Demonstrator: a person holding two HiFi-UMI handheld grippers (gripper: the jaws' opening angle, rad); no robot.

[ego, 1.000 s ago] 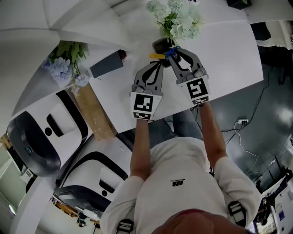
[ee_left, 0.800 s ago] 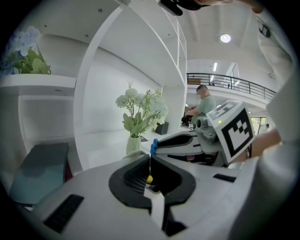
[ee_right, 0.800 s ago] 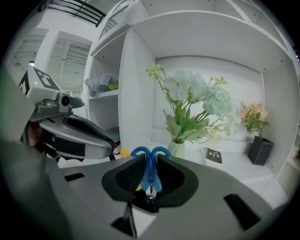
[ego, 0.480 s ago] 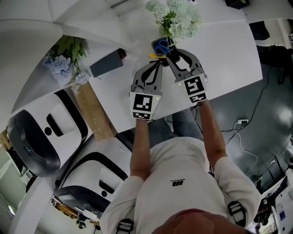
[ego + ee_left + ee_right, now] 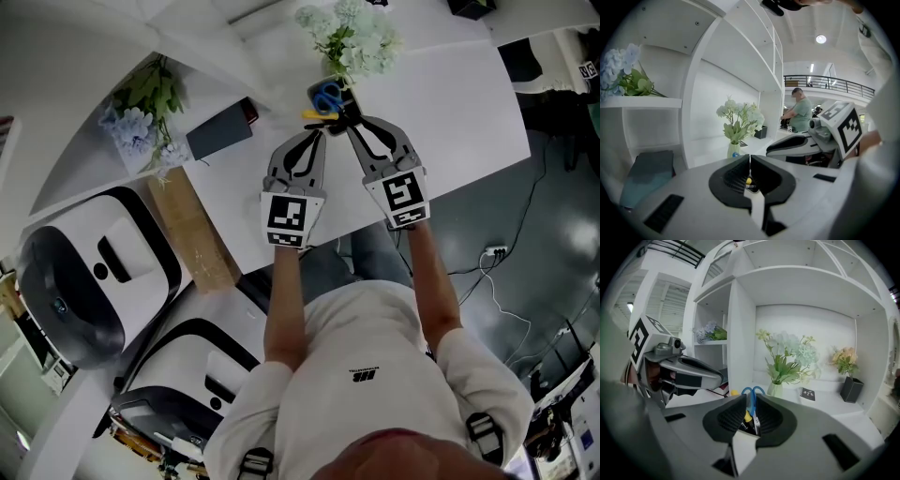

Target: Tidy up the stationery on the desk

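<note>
Right tool (image 5: 349, 118) has just been closing: narrow gap left, nothing gripped (scissors only show through the slot). Scissors (image 5: 327, 94) stand handles-up in the black cup (image 5: 312, 94) on the desk (image 5: 450, 112), next to the flowers (image 5: 361, 42). Left tool (image 5: 315, 134) is fully closed and empty.

head view: from above the person, steeply down onto the desk (image 5: 450, 122). gripper views: low, close behind own jaws, facing the shelves (image 5: 740, 333). all three share the white flowers (image 5: 738, 117).
</note>
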